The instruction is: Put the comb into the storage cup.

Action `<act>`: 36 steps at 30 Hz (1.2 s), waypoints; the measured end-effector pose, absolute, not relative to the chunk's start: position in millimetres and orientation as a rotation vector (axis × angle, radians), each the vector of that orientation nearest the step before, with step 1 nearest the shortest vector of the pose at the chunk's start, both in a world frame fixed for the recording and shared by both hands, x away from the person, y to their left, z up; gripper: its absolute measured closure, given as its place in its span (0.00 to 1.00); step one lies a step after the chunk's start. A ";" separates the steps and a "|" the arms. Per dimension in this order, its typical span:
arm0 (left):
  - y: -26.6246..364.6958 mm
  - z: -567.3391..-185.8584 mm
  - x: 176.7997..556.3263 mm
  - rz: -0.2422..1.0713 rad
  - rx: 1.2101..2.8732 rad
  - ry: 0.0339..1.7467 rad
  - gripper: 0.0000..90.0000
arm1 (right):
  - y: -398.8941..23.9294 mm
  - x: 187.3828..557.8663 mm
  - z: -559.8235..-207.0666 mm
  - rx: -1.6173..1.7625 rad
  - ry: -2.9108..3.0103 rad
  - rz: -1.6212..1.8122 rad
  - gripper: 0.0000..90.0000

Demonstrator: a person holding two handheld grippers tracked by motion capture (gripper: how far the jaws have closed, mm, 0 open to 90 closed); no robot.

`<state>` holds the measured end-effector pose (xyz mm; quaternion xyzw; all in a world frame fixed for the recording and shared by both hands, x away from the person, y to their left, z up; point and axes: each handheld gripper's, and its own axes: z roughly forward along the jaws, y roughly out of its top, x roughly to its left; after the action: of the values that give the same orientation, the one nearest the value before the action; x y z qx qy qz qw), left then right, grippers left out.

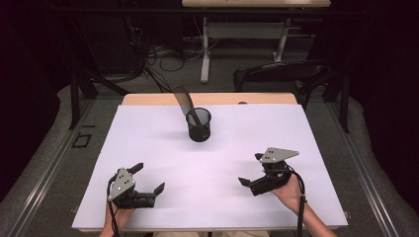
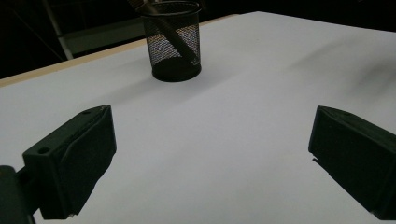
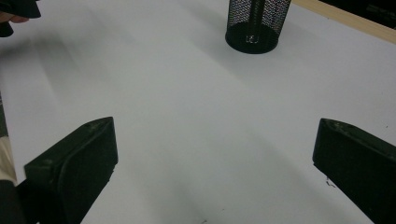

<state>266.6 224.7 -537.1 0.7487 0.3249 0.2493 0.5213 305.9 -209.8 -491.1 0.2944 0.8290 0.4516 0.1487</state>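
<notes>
— Where's the mesh pen cup?
— Beyond both your grippers, dark spatula leaning inside. Left gripper and right gripper gape wide, empty.
— Next?
— Probably reach forward toward the cup.

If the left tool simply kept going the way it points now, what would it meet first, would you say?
Probably the black mesh cup, though a little left of centre in the left tool view. The white tabletop between them looks bare; depth is hard to judge.
</notes>
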 end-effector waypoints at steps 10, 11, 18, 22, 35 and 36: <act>224.7 -537.2 266.6 0.597 1.795 0.779 0.01 | -223.1 290.0 -497.2 0.850 2.330 1.321 0.00; 224.5 -537.2 266.5 0.597 1.796 0.779 0.01 | -224.5 288.4 -497.8 0.854 2.322 1.325 0.00; 224.2 -537.4 266.4 0.598 1.794 0.778 0.01 | -233.2 278.5 -501.6 0.857 2.281 1.317 0.00; 224.0 -537.3 266.3 0.600 1.797 0.776 0.01 | -238.7 273.5 -501.4 0.857 2.253 1.313 0.00; 222.8 -537.8 266.7 0.599 1.801 0.778 0.01 | -251.9 259.2 -506.5 0.894 2.203 1.310 0.00; 222.7 -538.0 266.7 0.597 1.799 0.775 0.01 | -252.3 258.4 -507.1 0.893 2.202 1.306 0.00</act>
<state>266.7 222.7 -538.0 0.7505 0.3231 0.2488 0.5201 258.4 -252.3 -507.1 0.3218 0.7934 0.4705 0.2134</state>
